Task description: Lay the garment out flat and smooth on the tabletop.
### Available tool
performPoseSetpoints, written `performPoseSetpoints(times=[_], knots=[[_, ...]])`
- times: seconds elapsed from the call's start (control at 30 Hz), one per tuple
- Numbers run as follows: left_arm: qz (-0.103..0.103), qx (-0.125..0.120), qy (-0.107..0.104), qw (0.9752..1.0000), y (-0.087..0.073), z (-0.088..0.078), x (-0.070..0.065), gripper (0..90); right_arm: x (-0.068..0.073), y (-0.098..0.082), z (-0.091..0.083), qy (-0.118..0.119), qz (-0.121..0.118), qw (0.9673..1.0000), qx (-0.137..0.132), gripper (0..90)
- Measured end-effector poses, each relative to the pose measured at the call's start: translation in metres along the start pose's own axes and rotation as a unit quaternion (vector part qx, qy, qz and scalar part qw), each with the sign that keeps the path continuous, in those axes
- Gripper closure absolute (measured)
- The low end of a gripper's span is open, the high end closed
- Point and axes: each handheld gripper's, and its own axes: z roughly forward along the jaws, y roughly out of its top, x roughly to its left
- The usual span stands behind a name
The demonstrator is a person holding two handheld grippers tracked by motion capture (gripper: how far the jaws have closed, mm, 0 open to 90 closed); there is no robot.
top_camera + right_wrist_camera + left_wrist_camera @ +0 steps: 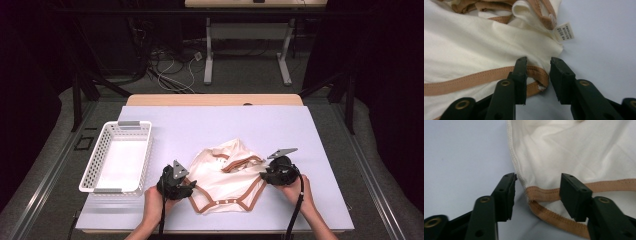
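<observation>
A cream garment (pixel 227 175) with tan trim lies crumpled on the pale table (pixel 300 130), near the front edge. My left gripper (pixel 192 186) sits at its lower left corner. In the left gripper view the jaws (pixel 537 192) stand open, with the tan trimmed corner (pixel 541 195) of the garment (pixel 574 150) between them, untouched by the pads. My right gripper (pixel 263 175) is at the garment's right corner. Its jaws (pixel 539 77) are apart around a loop of tan trim (pixel 537 73) on the cloth (pixel 474 50). A white label (pixel 564 32) sticks out just beyond.
A white plastic basket (pixel 135 123) stands at the table's left side, beside my left hand. Bare table surface lies behind and to the right of the garment. Table legs and cables sit on the floor beyond the far edge.
</observation>
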Motion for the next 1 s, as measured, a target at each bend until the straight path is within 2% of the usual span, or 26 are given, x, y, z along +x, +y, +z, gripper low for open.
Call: performPoseSetpoints(times=[0.07, 0.1, 0.17, 0.2, 0.27, 0.33, 0.37, 0.43, 0.5, 0.57, 0.6, 0.63, 0.67, 0.73, 0.8, 0.93, 0.97, 1.0], knots=[[0.008, 0.001, -0.01, 0.9999, 0.0, 0.0, 0.0, 62.6, 0.0, 0.0, 0.0, 0.0, -0.001, 1.0, -0.001, 72.7], [0.009, 0.0, -0.021, 0.9997, 0.0, 0.0, 0.0, 66.7, 0.0, 0.0, 0.0, 0.001, 0.001, 1.0, -0.002, 74.7], [0.012, 0.0, -0.032, 0.9994, -0.001, 0.0, -0.001, 77.7, 0.001, 0.0, 0.0, 0.004, -0.007, 1.0, -0.002, 78.9], [0.016, -0.005, -0.03, 0.9994, -0.001, 0.0, -0.001, 81.3, 0.002, 0.0, 0.0, 0.007, -0.004, 1.0, -0.003, 81.0], [0.007, -0.014, -0.029, 0.9994, -0.004, -0.003, 0.0, 86.3, 0.003, 0.0, 0.001, 0.005, -0.014, 0.9999, -0.003, 83.6], [0.001, -0.02, -0.032, 0.9993, -0.006, -0.006, 0.002, 86.7, 0.005, 0.0, 0.0, 0.003, -0.017, 0.9998, -0.002, 84.7], [-0.002, -0.02, -0.034, 0.9992, -0.007, -0.008, 0.003, 86.8, 0.005, 0.0, 0.001, 0.009, -0.019, 0.9997, -0.014, 85.0], [-0.001, -0.024, -0.031, 0.9992, -0.01, -0.015, 0.004, 86.8, 0.005, 0.0, -0.001, 0.001, -0.027, 0.9996, -0.003, 85.4], [-0.005, -0.026, -0.034, 0.9991, -0.014, -0.02, 0.005, 86.8, 0.006, -0.001, -0.001, 0.006, -0.026, 0.9996, -0.01, 85.7], [-0.001, -0.022, -0.03, 0.9993, -0.017, -0.023, 0.004, 86.8, 0.007, 0.0, -0.002, 0.008, -0.032, 0.9994, -0.004, 85.9], [-0.003, -0.022, -0.032, 0.9992, -0.018, -0.025, 0.004, 86.8, 0.008, 0.0, -0.002, 0.01, -0.027, 0.9996, -0.005, 85.9], [-0.004, -0.018, -0.035, 0.9992, -0.019, -0.026, 0.004, 86.8, 0.008, 0.0, -0.002, 0.007, -0.033, 0.9994, -0.002, 86.0], [-0.001, -0.018, -0.032, 0.9993, -0.02, -0.028, 0.004, 86.8, 0.009, -0.001, -0.001, 0.013, -0.034, 0.9993, -0.012, 86.0], [-0.002, -0.017, -0.035, 0.9992, -0.022, -0.029, 0.002, 86.7, 0.011, 0.0, -0.004, 0.009, -0.032, 0.9994, 0.0, 86.0], [0.001, -0.012, -0.037, 0.9992, -0.023, -0.031, 0.0, 86.7, 0.011, -0.001, -0.004, 0.011, -0.038, 0.9992, -0.008, 86.1], [0.003, -0.007, -0.04, 0.9992, -0.028, -0.034, -0.002, 86.7, 0.014, -0.001, -0.005, 0.017, -0.041, 0.999, 0.009, 86.2], [0.0, -0.005, -0.041, 0.9992, -0.03, -0.035, -0.002, 86.7, 0.015, -0.001, -0.005, 0.019, -0.036, 0.9992, 0.008, 86.2], [0.001, -0.001, -0.042, 0.9991, -0.032, -0.037, -0.002, 86.7, 0.015, -0.001, -0.005, 0.022, -0.041, 0.9989, 0.008, 86.2]])
